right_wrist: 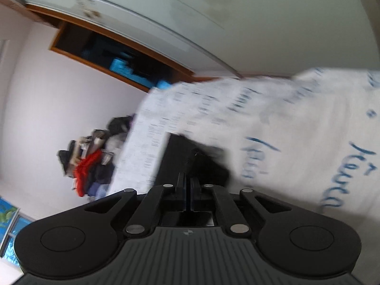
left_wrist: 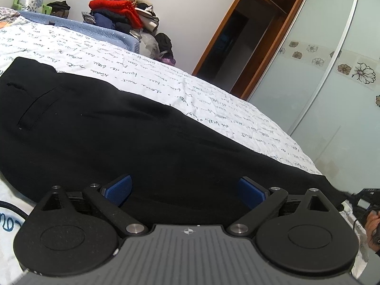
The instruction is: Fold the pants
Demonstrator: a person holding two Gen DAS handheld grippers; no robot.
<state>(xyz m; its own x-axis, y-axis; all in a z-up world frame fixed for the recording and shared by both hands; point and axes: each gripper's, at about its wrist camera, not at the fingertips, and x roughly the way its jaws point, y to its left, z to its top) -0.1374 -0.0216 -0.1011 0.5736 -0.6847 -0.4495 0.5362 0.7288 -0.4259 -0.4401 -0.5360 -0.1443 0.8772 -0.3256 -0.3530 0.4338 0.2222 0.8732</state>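
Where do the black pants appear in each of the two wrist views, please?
Left wrist: the pants fill the middle and left, spread flat on the bed sheet.
Right wrist: the pants are a small dark shape at lower centre, just ahead of the shut jaws; blurred.
Shared landmark: the clothes pile with the red garment, top left in the left view, lower left in the right view.

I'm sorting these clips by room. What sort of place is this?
Most likely a bedroom. The black pants lie on a bed with a script-printed sheet, a wardrobe with sliding frosted doors stands beside it, and a pile of clothes sits at the wall.
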